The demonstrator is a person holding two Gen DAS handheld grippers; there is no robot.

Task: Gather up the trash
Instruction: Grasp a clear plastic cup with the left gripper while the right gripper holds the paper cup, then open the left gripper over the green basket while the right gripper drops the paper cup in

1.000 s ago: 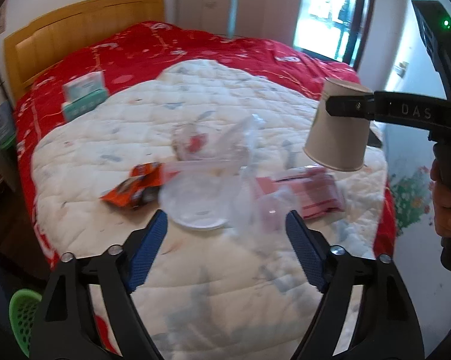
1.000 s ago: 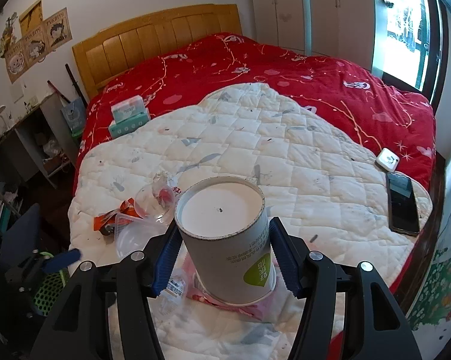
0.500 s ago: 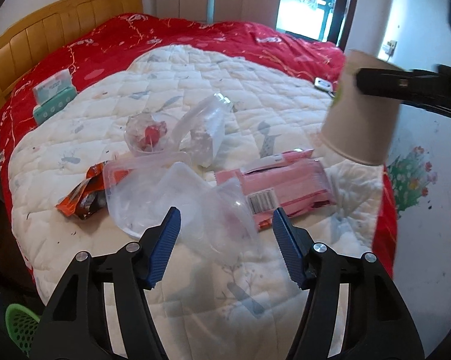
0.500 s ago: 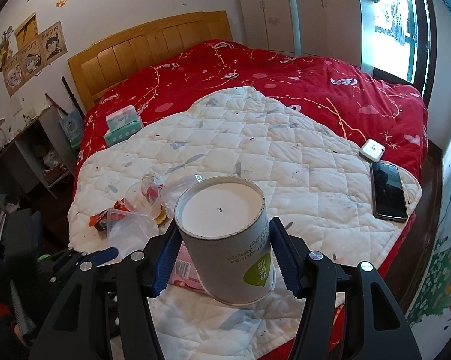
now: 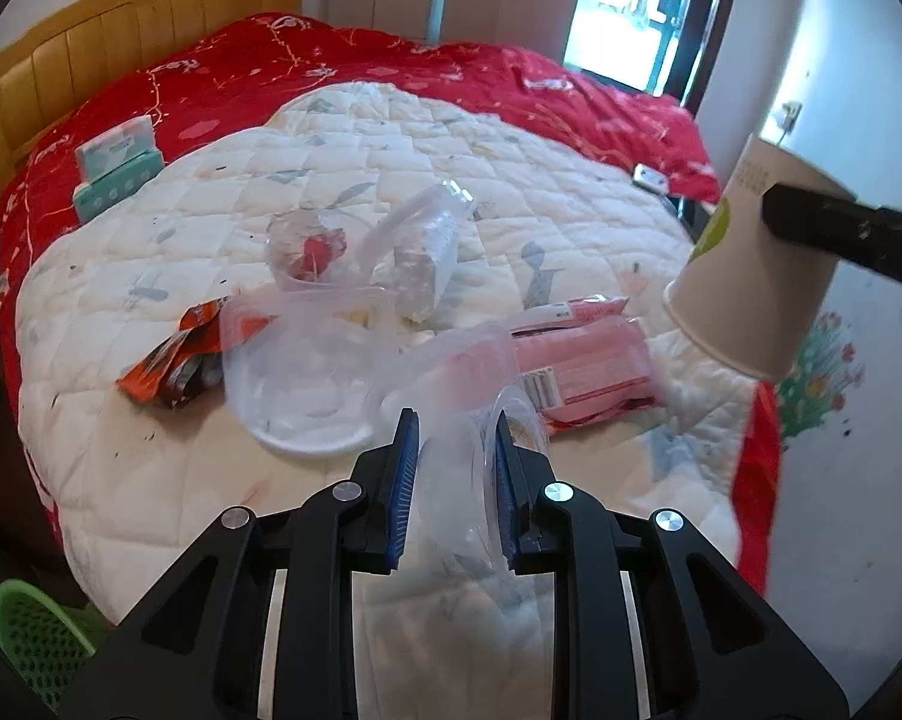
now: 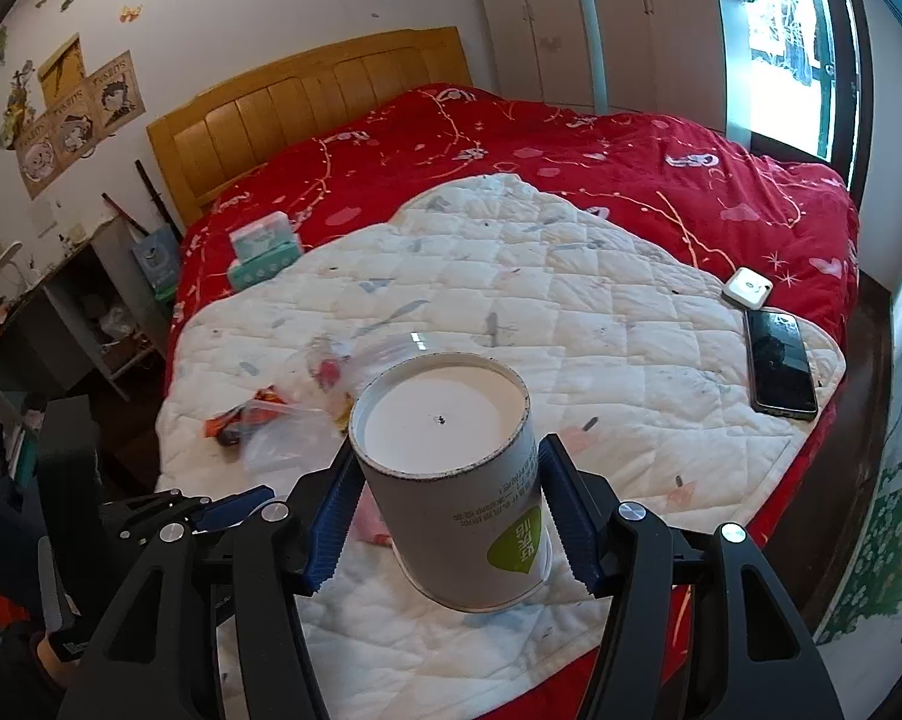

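My left gripper (image 5: 454,462) is shut on a clear plastic cup (image 5: 457,480) at the near edge of the white quilt (image 5: 390,138). Beyond it lie a clear plastic bowl (image 5: 294,384), an orange snack wrapper (image 5: 174,360), a pink packet (image 5: 577,360), a clear cup with red scraps (image 5: 306,252) and a clear container (image 5: 426,252). My right gripper (image 6: 444,516) is shut on an upside-down white paper cup (image 6: 457,480), held in the air above the bed's near right corner; the paper cup also shows in the left wrist view (image 5: 751,276).
A tissue box (image 5: 117,171) sits on the red bedspread near the wooden headboard (image 6: 306,114). A black phone (image 6: 781,363) and a small white box (image 6: 748,288) lie at the quilt's right edge. A green basket (image 5: 36,636) stands on the floor at lower left.
My left gripper has moved in and closed on the clear plastic cup. My right gripper with the paper cup has drifted a little to the right.
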